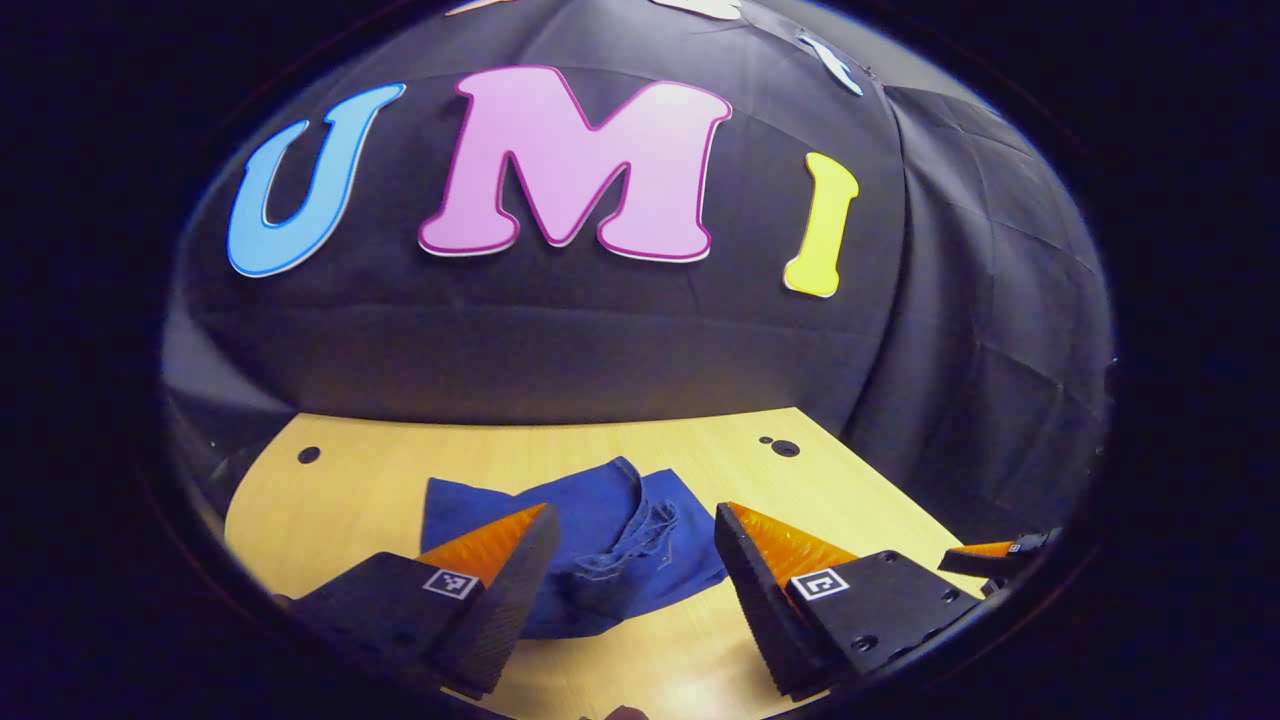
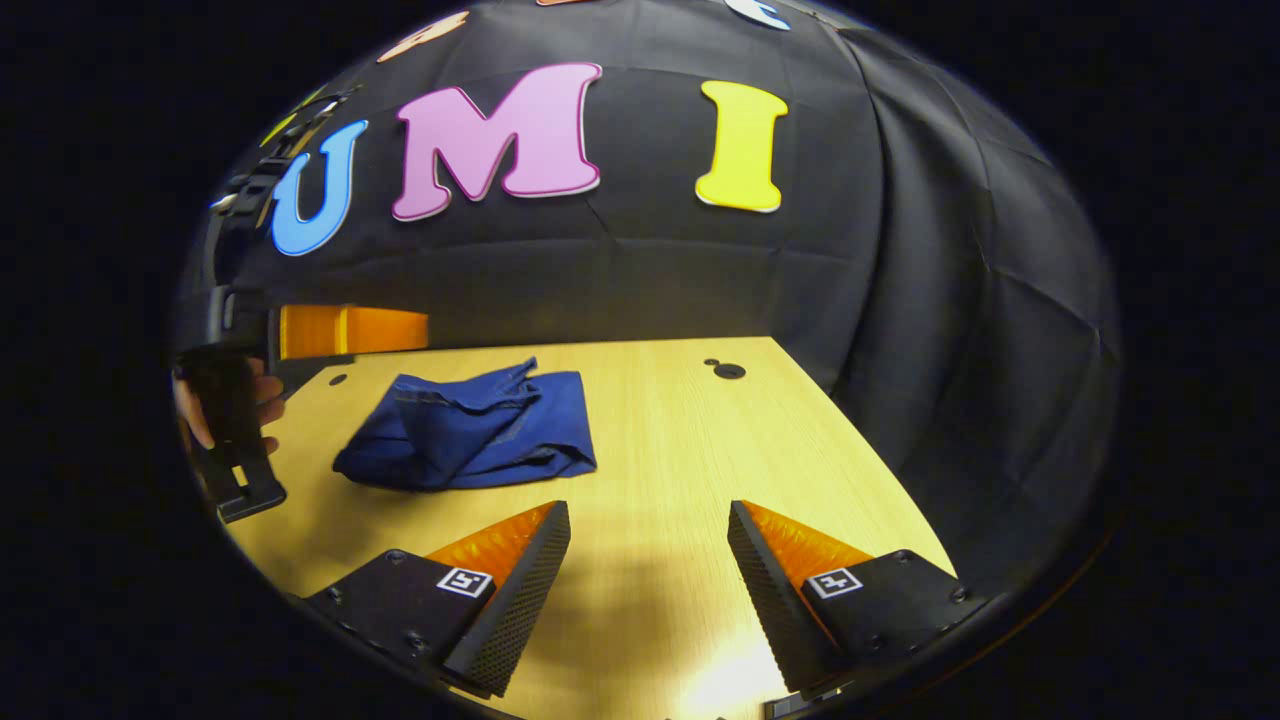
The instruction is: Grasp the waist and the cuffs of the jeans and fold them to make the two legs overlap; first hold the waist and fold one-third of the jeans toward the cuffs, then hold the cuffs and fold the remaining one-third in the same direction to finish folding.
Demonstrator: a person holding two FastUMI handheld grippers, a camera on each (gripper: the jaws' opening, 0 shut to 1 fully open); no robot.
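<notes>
The blue jeans (image 1: pixel 610 545) lie folded into a compact bundle on the wooden table (image 1: pixel 380 470), with a rumpled seam on top. My left gripper (image 1: pixel 635 530) hovers open just in front of the bundle, nothing between its fingers. In the right gripper view the jeans (image 2: pixel 470 428) sit at the left middle of the table (image 2: pixel 700 440). My right gripper (image 2: pixel 650 520) is open over bare wood to the right of the bundle and nearer than it. At that view's left edge the left gripper (image 2: pixel 345 330) is held by a hand (image 2: pixel 200 405).
Black cloth walls close the table at the back and right. Small round holes (image 1: pixel 785 447) mark the tabletop near its far corners, with another hole (image 2: pixel 728 371) in the right gripper view. A finger of the right gripper (image 1: pixel 1000 553) pokes in at the left gripper view's right edge.
</notes>
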